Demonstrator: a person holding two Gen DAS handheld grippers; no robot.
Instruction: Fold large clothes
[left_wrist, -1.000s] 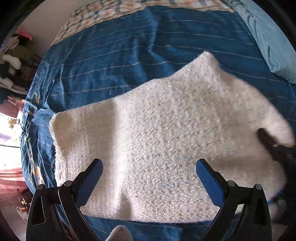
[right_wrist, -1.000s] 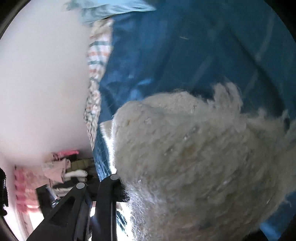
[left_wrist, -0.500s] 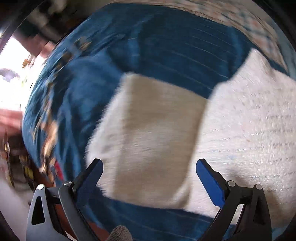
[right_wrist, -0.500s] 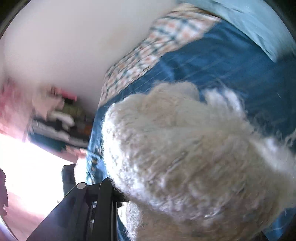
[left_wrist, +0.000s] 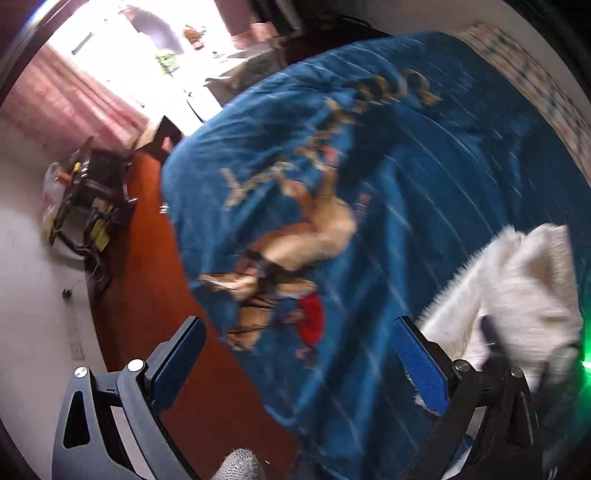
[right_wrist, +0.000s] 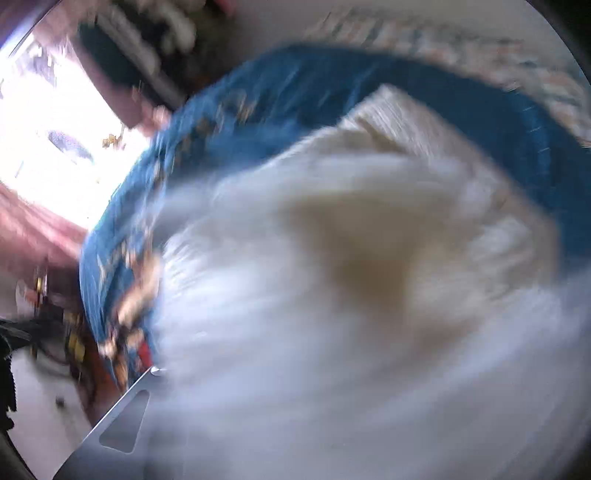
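Note:
A fluffy white knit garment (left_wrist: 517, 288) shows at the right edge of the left wrist view, bunched above the blue bedspread (left_wrist: 369, 166). My left gripper (left_wrist: 299, 365) is open and empty over the bed's corner, to the left of the garment. In the right wrist view the same white garment (right_wrist: 351, 295) fills most of the frame, blurred, hanging from my right gripper, whose fingertips it hides; only the left finger's frame (right_wrist: 122, 424) shows. The right gripper's dark body (left_wrist: 495, 339) shows against the garment in the left wrist view.
The blue bedspread (right_wrist: 295, 92) has a printed figure pattern (left_wrist: 295, 251) near its corner. Red-brown floor (left_wrist: 155, 277) lies beside the bed, with a dark rack (left_wrist: 88, 192) by the wall. A bright window with pink curtains (left_wrist: 74, 96) is beyond. A checked sheet (right_wrist: 461, 40) lies at the bed's far side.
The left gripper has swung left, away from the garment toward the bed's corner and floor. The right gripper has lifted the bunched garment and swung it; the view is now heavily blurred.

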